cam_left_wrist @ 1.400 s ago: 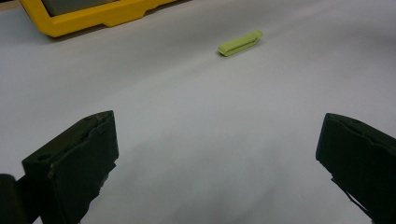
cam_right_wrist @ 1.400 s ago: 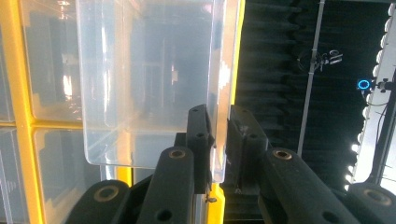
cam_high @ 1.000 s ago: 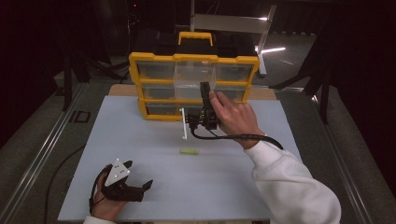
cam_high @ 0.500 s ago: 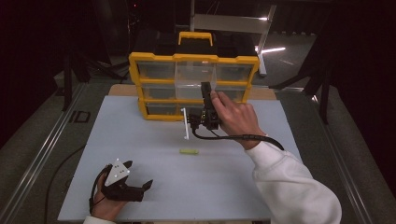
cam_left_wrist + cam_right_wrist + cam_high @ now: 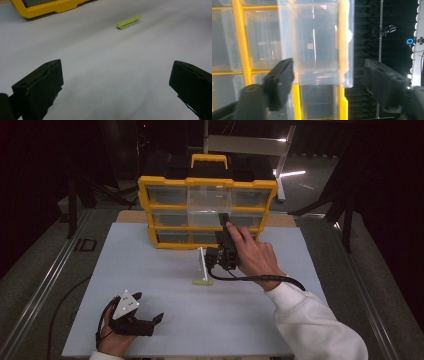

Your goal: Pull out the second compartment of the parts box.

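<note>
Right tool [image 5: 224, 227] just opening; left tool [image 5: 147, 312] agape.

My black right gripper [image 5: 223, 222] faces a yellow organizer [image 5: 207, 182] with clear drawers [image 5: 314, 42]; a green clip [image 5: 202, 282] lies on the white table [image 5: 150, 270].

One yellow drawer cabinet [image 5: 207, 210] with nine clear drawers in three rows, one green clip [image 5: 202, 282], one white board [image 5: 165, 320], two grippers.

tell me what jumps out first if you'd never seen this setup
The yellow drawer cabinet at the far edge of the white table, its top middle clear drawer pulled out. The right gripper reaches toward it with open jaws. A small green clip lies alone mid-table.
</note>
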A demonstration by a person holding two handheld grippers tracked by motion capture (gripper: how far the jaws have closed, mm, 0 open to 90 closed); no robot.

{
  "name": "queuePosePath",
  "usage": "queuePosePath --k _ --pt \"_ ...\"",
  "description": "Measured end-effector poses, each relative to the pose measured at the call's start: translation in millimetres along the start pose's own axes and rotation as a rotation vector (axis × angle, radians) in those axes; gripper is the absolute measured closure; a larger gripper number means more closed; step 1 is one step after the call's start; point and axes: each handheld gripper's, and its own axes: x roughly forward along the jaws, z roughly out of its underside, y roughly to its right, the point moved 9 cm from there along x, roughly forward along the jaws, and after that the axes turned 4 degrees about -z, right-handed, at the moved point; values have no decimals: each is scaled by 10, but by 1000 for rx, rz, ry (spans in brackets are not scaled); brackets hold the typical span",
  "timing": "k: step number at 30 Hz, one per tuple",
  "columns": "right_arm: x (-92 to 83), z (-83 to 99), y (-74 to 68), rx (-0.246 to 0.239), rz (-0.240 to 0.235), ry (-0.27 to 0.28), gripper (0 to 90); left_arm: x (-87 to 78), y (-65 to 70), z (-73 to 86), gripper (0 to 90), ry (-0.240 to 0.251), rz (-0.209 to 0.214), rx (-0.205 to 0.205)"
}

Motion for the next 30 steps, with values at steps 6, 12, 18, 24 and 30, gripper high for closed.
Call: queuePosePath --k 6,12,18,24,30 --pt "-54 33 -259 74 -88 9 159 2 -1 2 0 -2 -1 0" --pt "-119 60 -575 165 -196 20 144 -3 -5 -2 0 2 -3 -1" --pt "-196 112 -900 260 -297 30 134 -6 -11 -1 0 1 -6 0" --pt "-357 160 -1107 444 -399 37 126 -10 -10 -3 0 3 -8 -6" --pt "-448 279 -1173 629 -469 44 127 -20 -13 -1 0 6 -10 -9"
